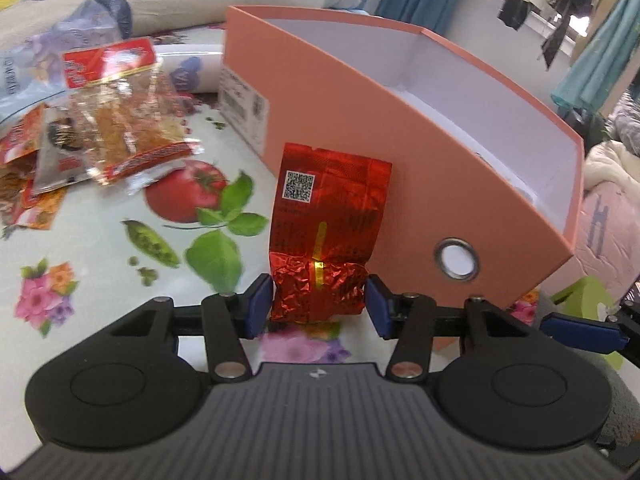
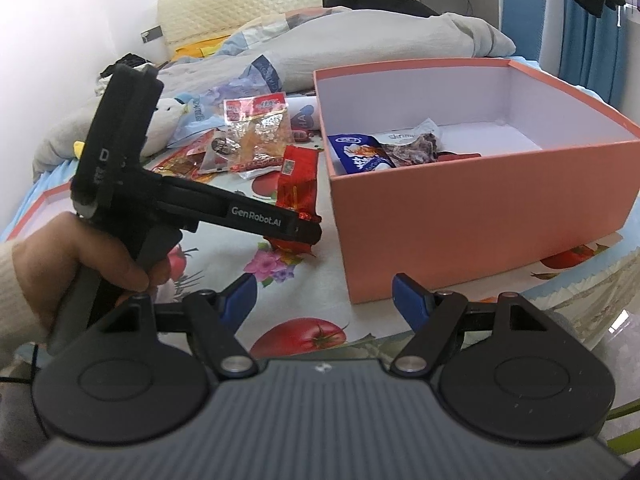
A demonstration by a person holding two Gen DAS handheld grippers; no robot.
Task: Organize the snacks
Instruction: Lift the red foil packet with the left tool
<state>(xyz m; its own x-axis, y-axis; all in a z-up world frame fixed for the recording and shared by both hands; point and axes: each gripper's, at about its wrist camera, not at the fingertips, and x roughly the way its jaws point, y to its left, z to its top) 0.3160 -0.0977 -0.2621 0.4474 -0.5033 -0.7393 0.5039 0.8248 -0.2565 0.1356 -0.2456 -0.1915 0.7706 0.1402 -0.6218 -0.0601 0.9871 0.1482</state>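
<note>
A red foil packet (image 1: pixel 328 216) with a QR sticker stands on the flowered tablecloth, leaning against the near wall of the orange box (image 1: pixel 400 128). My left gripper (image 1: pixel 318 306) is shut on its crumpled lower end, a blue pad against each side. In the right wrist view a hand holds that left gripper (image 2: pixel 310 236) from the left, with the red foil packet (image 2: pixel 298 188) rising from its tip. My right gripper (image 2: pixel 324 300) hangs open over the cloth, in front of the orange box (image 2: pixel 480 208), with nothing between its fingers.
Inside the box lie a blue-and-white snack bag (image 2: pixel 362 154) and a clear bag of dark snacks (image 2: pixel 416 144). A heap of loose snack packets (image 2: pixel 248 140) sits left of the box. Behind it lie bedding (image 2: pixel 360 36) and a plush toy (image 2: pixel 166 120).
</note>
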